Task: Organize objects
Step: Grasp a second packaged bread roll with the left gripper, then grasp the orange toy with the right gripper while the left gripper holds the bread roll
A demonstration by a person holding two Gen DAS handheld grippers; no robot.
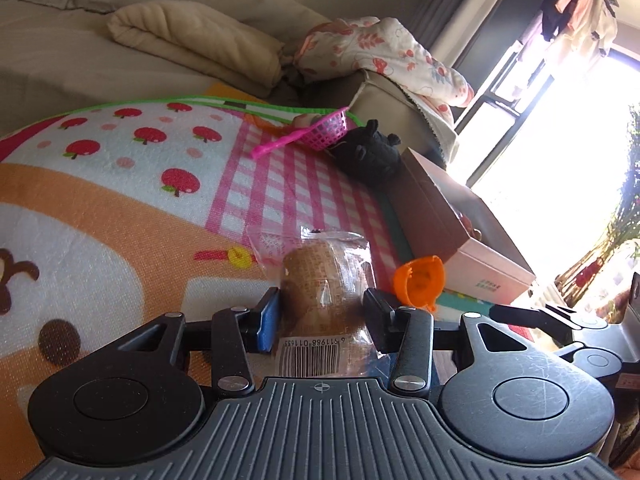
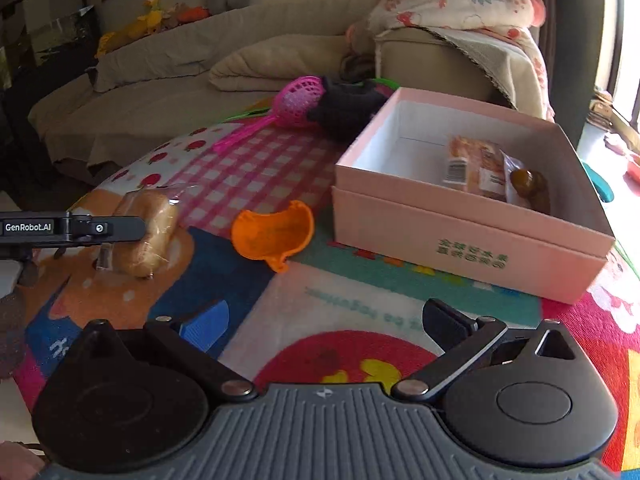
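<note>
My left gripper (image 1: 322, 308) is shut on a wrapped bread bun (image 1: 324, 284) in clear plastic, held just above the play mat; it also shows at the left of the right wrist view (image 2: 146, 232). An orange plastic scoop (image 1: 420, 280) lies on the mat to its right, also visible in the right wrist view (image 2: 274, 236). The open pink box (image 2: 472, 232) holds two wrapped snacks (image 2: 496, 172). My right gripper (image 2: 328, 320) is open and empty above the mat, in front of the box.
A pink toy strainer (image 2: 298, 102) and a black plush toy (image 2: 348, 106) lie at the mat's far side. A beige sofa (image 2: 200, 76) with a folded blanket and a floral quilt (image 2: 460, 0) stands behind. A bright window is at the right.
</note>
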